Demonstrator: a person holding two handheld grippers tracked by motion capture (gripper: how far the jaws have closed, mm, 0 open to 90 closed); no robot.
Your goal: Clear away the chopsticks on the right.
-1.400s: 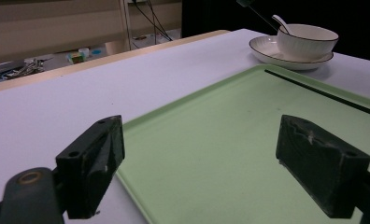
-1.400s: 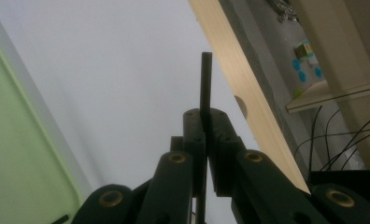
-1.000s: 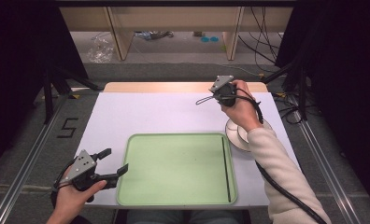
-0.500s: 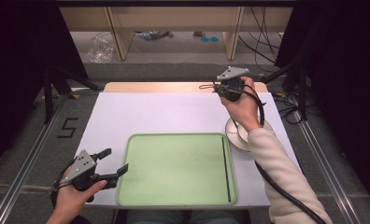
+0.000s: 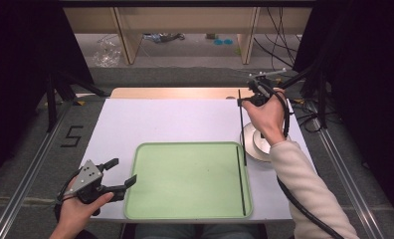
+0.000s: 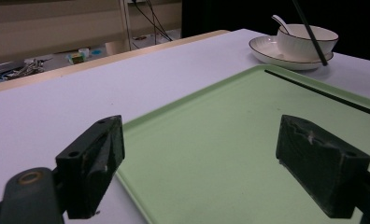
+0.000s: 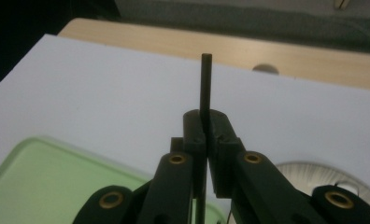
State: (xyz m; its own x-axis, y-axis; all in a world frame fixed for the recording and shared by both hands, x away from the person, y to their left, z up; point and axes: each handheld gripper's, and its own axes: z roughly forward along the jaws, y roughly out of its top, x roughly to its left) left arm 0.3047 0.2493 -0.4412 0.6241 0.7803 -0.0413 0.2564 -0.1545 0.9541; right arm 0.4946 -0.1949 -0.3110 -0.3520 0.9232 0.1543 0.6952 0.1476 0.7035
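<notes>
A thin black stick [image 5: 241, 127] hangs from the right gripper [image 5: 246, 101], fingers pinched tight on its top. Its low end is by the white bowl [image 6: 307, 41] & plate [image 6: 269, 50]. Another stick [image 5: 240, 179] lies in the green tray [image 5: 185, 181]. Left gripper [image 5: 119, 174]: fingers wide apart, nothing in them, near tray's corner.

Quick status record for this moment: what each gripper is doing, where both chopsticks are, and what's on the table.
right gripper: shut on the lifted chopstick, near its top end
lifted chopstick: hangs roughly upright, lower tip at the tray's right rim
left gripper: open, holds nothing, at the tray's left edge
second chopstick: lies flat inside the tray along its right side
tray: green, in the near middle of the white table
bowl: white, with spoon, on a saucer right of the tray
</notes>
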